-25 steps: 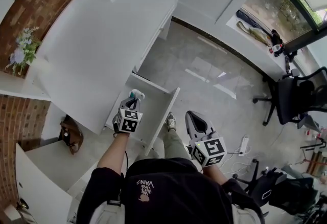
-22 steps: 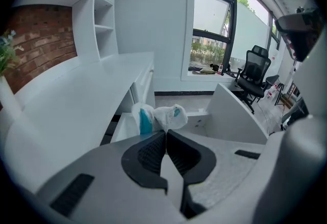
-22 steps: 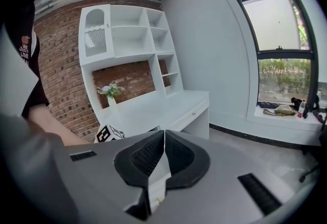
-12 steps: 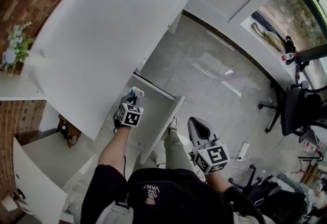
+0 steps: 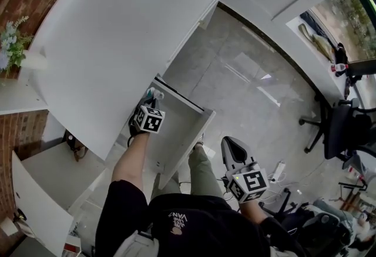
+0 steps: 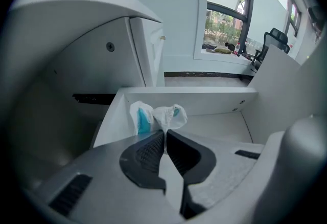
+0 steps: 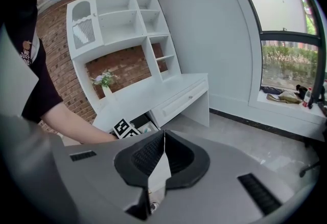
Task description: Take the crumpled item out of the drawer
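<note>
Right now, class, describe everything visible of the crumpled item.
The crumpled item is a thin, white, wrinkled wad, like film or paper, with light-blue patches. It bunches into two lobes and narrows to a neck pinched between the shut jaws of the left gripper. It is at the open white drawer, near its left wall; whether it touches the drawer is unclear.

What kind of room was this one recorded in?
Probably a home study or office-style room: a white desk with an open drawer, white shelving against a brick wall, and an office chair near a large window.
</note>
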### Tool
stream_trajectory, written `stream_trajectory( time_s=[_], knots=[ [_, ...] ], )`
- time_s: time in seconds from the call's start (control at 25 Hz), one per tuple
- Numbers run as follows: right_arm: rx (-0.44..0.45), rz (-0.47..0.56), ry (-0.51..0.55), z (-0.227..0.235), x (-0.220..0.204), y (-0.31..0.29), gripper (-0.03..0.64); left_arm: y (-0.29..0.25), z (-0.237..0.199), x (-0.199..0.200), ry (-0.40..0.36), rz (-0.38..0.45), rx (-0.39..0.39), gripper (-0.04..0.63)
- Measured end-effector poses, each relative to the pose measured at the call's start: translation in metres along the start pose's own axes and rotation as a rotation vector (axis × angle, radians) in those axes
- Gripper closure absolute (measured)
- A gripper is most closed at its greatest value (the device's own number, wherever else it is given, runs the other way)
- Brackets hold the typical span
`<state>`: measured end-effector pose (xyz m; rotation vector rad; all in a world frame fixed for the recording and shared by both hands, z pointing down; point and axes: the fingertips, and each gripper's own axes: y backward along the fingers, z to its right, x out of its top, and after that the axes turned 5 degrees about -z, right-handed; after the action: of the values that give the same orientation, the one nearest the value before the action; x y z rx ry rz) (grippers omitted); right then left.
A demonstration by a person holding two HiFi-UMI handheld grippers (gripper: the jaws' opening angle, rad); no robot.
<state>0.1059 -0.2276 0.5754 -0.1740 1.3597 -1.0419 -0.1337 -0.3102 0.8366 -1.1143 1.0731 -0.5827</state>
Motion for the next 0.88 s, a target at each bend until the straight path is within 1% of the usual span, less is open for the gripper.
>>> stream_trajectory(
  time_s=[0.2, 0.36, 0.4, 0.44, 0.48, 0.56, 0.64, 0.8, 0.88],
  knots=[
    [0.002, -0.017, 0.001, 0.004, -0.004, -0.004, 0.615, -0.01, -0.008, 0.006, -0.006, -0.008, 0.018, 0.584],
    [0.0, -0.02, -0.004, 0.007, -0.003, -0.006, 0.615, -0.018, -0.01, 0.005, -0.016, -0.029, 0.01, 0.575],
    [0.001, -0.018, -0.005, 0.006, -0.002, -0.007, 0.615, -0.019, -0.011, 0.005, -0.016, -0.029, 0.007, 0.558],
    [0.0, -0.017, -0.003, 0.006, -0.001, -0.008, 0.615, -0.02, -0.011, 0.005, -0.016, -0.028, 0.001, 0.515],
    [-0.002, -0.017, -0.002, 0.007, -0.001, -0.008, 0.615, -0.021, -0.01, 0.005, -0.021, -0.023, -0.007, 0.488],
    [-0.007, -0.019, -0.004, 0.007, -0.001, -0.008, 0.615, -0.02, -0.006, 0.007, -0.048, -0.011, -0.02, 0.449],
    [-0.006, -0.02, -0.007, 0.006, -0.001, -0.007, 0.615, -0.018, -0.003, 0.008, -0.068, 0.0, -0.022, 0.439],
    [-0.002, -0.007, -0.007, 0.001, 0.003, -0.005, 0.615, -0.013, -0.002, 0.005, -0.045, 0.012, -0.019, 0.403],
    [-0.001, 0.001, -0.006, -0.003, 0.002, -0.003, 0.615, -0.008, 0.001, 0.005, -0.067, 0.025, -0.023, 0.402]
  ],
)
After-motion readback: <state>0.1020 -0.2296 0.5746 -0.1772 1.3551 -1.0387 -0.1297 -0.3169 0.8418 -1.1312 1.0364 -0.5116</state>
